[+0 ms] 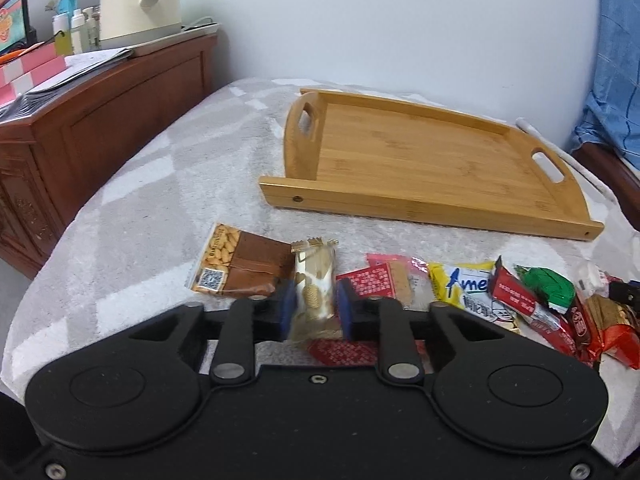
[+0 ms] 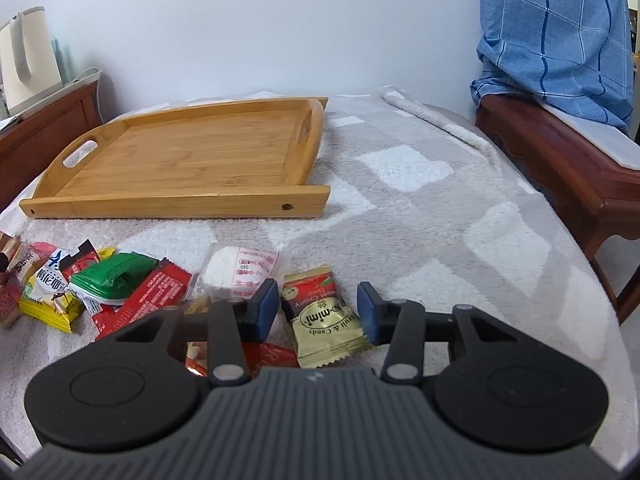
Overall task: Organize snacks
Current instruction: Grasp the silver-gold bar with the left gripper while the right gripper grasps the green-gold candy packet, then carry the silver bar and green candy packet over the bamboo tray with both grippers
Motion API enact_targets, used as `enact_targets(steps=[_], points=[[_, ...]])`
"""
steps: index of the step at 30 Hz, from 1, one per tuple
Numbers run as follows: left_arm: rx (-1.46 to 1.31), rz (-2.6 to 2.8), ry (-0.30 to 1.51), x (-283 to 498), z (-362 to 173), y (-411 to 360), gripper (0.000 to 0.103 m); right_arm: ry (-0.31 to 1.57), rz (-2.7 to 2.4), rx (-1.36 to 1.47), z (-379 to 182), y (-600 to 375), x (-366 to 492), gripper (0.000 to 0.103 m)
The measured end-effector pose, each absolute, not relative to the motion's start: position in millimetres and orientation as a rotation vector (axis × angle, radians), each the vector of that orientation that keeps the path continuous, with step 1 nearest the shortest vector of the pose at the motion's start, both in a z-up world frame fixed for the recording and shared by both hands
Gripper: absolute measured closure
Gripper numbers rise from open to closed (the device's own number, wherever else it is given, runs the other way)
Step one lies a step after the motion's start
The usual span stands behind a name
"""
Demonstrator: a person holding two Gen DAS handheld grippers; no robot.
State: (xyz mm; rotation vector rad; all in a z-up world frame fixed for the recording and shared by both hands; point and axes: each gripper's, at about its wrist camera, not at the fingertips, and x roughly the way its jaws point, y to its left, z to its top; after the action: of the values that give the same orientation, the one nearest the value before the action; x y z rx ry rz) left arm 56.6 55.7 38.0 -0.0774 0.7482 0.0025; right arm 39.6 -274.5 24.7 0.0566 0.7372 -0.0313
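Observation:
In the left wrist view my left gripper (image 1: 316, 300) is shut on a white and gold wafer packet (image 1: 314, 276), its blue pads pressing both sides. A brown almond packet (image 1: 240, 266) lies just to its left, and a pile of snacks (image 1: 500, 292) spreads to its right. In the right wrist view my right gripper (image 2: 318, 304) stands open around a gold and red candy packet (image 2: 320, 314) lying flat on the cloth; the pads sit close to its edges. The bamboo tray (image 1: 420, 208) (image 2: 180, 202) lies behind, with nothing in it.
Left of my right gripper are a yellow packet (image 2: 48, 300), a green wrapper (image 2: 116, 276), a red bar (image 2: 152, 296) and a white round packet (image 2: 236, 272). A grey checked cloth (image 2: 440, 220) covers the table. A wooden cabinet (image 1: 100, 128) bearing a kettle (image 1: 136, 0) stands left, a wooden bench (image 2: 560, 168) right.

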Motion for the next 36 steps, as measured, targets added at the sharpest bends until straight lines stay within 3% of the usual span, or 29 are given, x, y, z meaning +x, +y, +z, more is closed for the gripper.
enact_targets(steps=[4,12,21,36], points=[[-0.063,-0.014,0.74,55,41,51,0.084,0.725,-0.019,0.041,24,-272,38,0.066],[-0.056,-0.024,0.749,57,41,49,0.084,0.732,-0.026,0.042,23,-269,38,0.06],[-0.081,-0.015,0.754,59,44,54,0.085,0.738,-0.035,0.022,26,-266,37,0.07],[-0.041,-0.027,0.708,52,73,40,0.085,0.647,-0.076,-0.002,63,-254,23,0.071]])
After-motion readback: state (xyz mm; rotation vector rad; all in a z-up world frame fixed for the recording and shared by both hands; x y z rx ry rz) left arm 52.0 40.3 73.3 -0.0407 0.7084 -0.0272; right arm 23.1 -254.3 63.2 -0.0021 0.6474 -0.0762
